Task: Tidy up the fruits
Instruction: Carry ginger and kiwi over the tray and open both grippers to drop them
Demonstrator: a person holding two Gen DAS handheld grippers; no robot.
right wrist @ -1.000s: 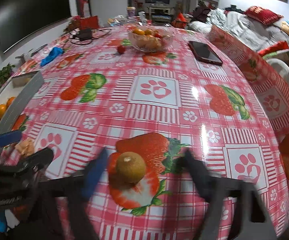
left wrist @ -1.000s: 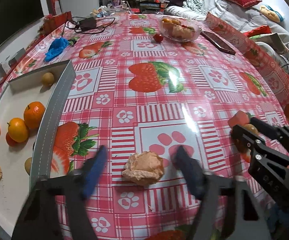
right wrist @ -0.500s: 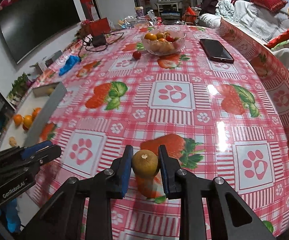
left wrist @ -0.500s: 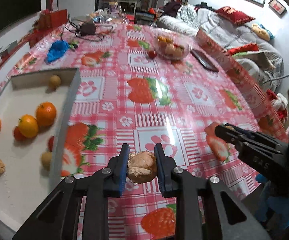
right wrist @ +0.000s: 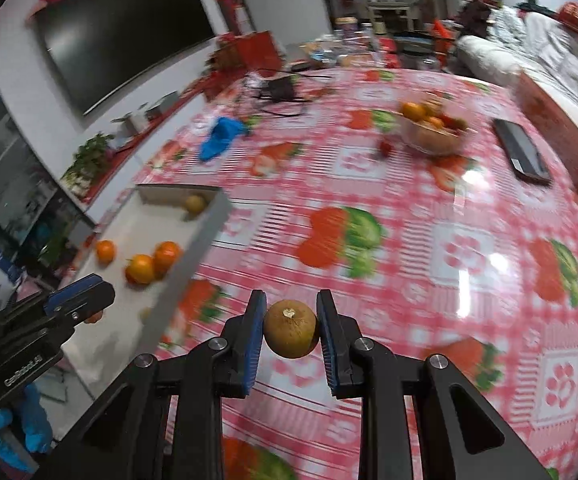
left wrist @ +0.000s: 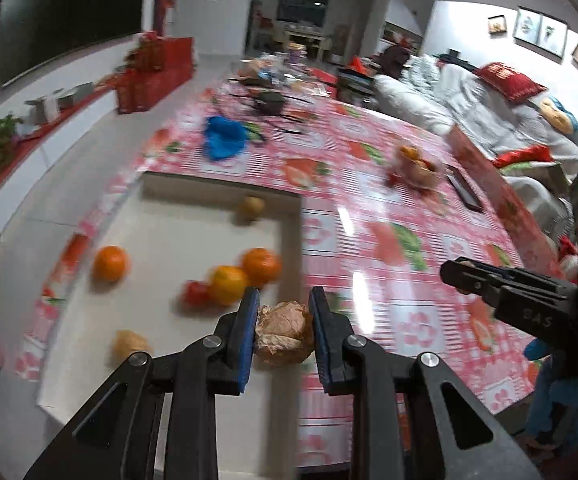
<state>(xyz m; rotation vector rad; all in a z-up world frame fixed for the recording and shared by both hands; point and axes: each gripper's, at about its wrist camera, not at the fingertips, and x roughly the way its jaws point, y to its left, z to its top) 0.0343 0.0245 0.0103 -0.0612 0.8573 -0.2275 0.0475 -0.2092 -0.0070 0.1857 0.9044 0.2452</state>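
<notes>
Nearest the cameras, left claw (left wrist: 283, 330) grips a wrinkled walnut (left wrist: 283, 333) above the tray (left wrist: 169, 224) edge | right claw (right wrist: 291, 334) grips a brown round fruit (right wrist: 291, 334) above the bench (right wrist: 429, 208) | tray at left holds oranges (left wrist: 245, 274) | far: fruit bowl (right wrist: 435, 130), phone (right wrist: 522, 156)

Left gripper (left wrist: 283, 332) jaws clamping crumpled tan lump (left wrist: 283, 334), above tray (left wrist: 291, 248) edge

Blue cloth (right wrist: 221, 138), phone (right wrist: 521, 151), television (right wrist: 125, 44)
</notes>
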